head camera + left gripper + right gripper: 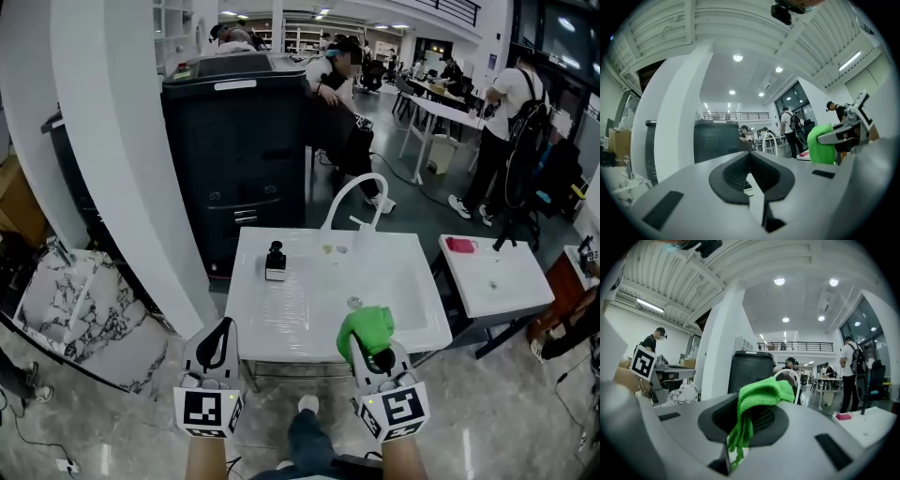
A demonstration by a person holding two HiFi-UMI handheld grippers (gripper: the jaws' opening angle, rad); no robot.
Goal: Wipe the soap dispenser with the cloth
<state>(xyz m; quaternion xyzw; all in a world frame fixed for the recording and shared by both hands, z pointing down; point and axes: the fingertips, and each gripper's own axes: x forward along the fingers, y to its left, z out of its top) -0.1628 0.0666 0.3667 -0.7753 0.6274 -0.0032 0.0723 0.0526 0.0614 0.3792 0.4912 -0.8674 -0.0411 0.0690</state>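
While the soap dispenser [275, 262] stands untouched at the back left of the white sink top [281, 314], well apart from both tools, you carry the green cloth [366, 326] in the right gripper [373, 351], its jaws clamped on one bunched fold. The left gripper [221, 330] beside it has its jaws pressed together on nothing.

The likeliest upset, by my reading, is a topple. The dispenser looks small and light, a squat pale bottle under a tall black pump head. It stands free on a glossy, probably slick surface, so a one-sided swipe could shove it over or slide it toward the basin unless the left jaws open to steady it.

A second risk is the cloth itself. It is soft, fuzzy and loosely wadded, with thin strands hanging below the dark ribbed pads in the right gripper view. A firm rub could drag it out of the pinch, or leave hard jaw rather than fabric meeting the bottle.

The curved white faucet [352, 192] arches just behind the basin, near enough that a dangling strand might catch on it.
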